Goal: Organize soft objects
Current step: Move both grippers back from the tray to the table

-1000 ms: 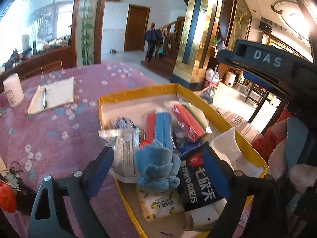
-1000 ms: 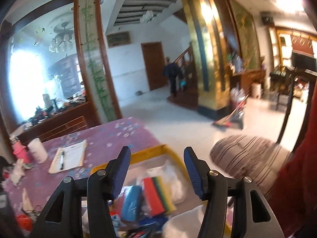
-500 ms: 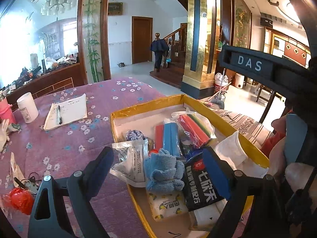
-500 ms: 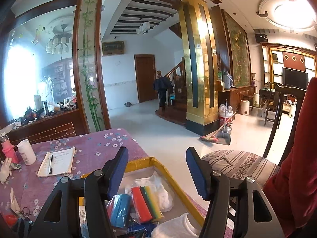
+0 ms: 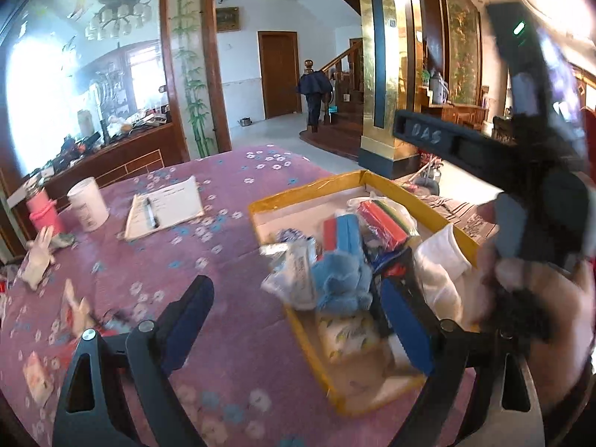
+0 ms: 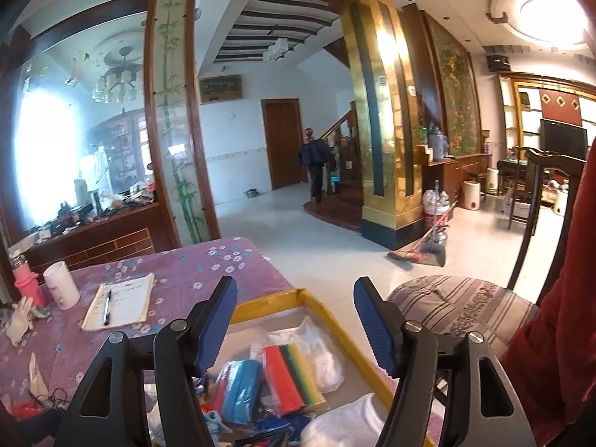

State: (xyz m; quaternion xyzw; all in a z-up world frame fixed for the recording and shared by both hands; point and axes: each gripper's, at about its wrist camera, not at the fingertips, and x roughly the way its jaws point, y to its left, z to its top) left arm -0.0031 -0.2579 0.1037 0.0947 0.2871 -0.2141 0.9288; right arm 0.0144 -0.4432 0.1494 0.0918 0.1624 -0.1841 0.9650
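Note:
A yellow-rimmed shallow box (image 5: pixel 305 194) lies on the purple flowered tablecloth, filled with soft goods. A blue plush toy (image 5: pixel 341 279) lies on top near its front, beside clear packets (image 5: pixel 294 272), red and blue sponges (image 5: pixel 342 232), a bag of coloured cloths (image 5: pixel 383 219), a white cloth (image 5: pixel 439 257) and a lemon-print tissue pack (image 5: pixel 346 335). My left gripper (image 5: pixel 298 313) hangs open above the box's near left edge and holds nothing. My right gripper (image 6: pixel 296 322) hovers over the box (image 6: pixel 268 303) with its jaws opening and nothing between them; blue sponges (image 6: pixel 240 387) and coloured cloths (image 6: pixel 290 376) lie below.
A notepad with a pen (image 5: pixel 164 208), a white cup (image 5: pixel 87 205) and a pink bottle (image 5: pixel 43 212) stand at the far left of the table. Small toys and packets (image 5: pixel 39 260) lie along its left edge. A striped chair cushion (image 6: pixel 454 305) sits right of the box. A person's hand (image 5: pixel 540 290) is close on the right.
The left gripper has drawn back, up and to the left, so more of the tablecloth shows and the box looks smaller. The right gripper's jaws have widened and its view has tilted upward.

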